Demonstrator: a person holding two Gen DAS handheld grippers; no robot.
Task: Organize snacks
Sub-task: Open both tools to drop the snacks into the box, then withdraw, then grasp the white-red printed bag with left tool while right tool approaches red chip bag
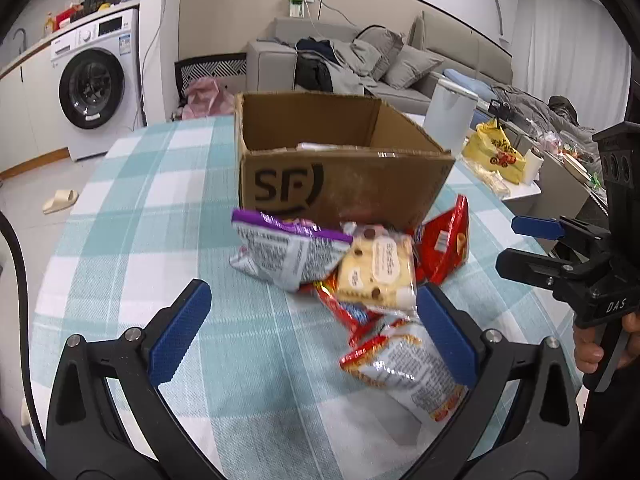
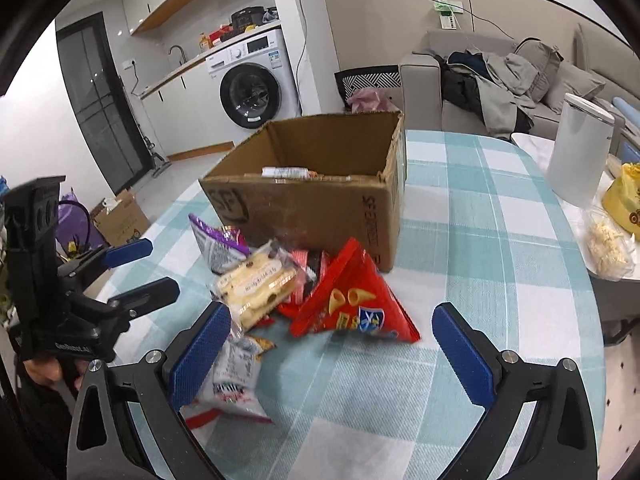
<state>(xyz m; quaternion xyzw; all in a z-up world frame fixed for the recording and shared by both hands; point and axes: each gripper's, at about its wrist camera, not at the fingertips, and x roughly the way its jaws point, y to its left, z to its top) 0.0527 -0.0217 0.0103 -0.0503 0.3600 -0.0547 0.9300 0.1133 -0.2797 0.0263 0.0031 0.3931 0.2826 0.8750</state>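
Snack packets (image 2: 304,300) before open cardboard box (image 2: 320,208).

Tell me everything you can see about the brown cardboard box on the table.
The brown cardboard box looks like worn corrugated card, with a black "SF" logo printed on its front and black lettering down one side. It stands upright and open at the top on the teal checked tablecloth. A pale packet shows just over its front rim. The pile of snack packets lies against its front wall. Neither gripper touches it.
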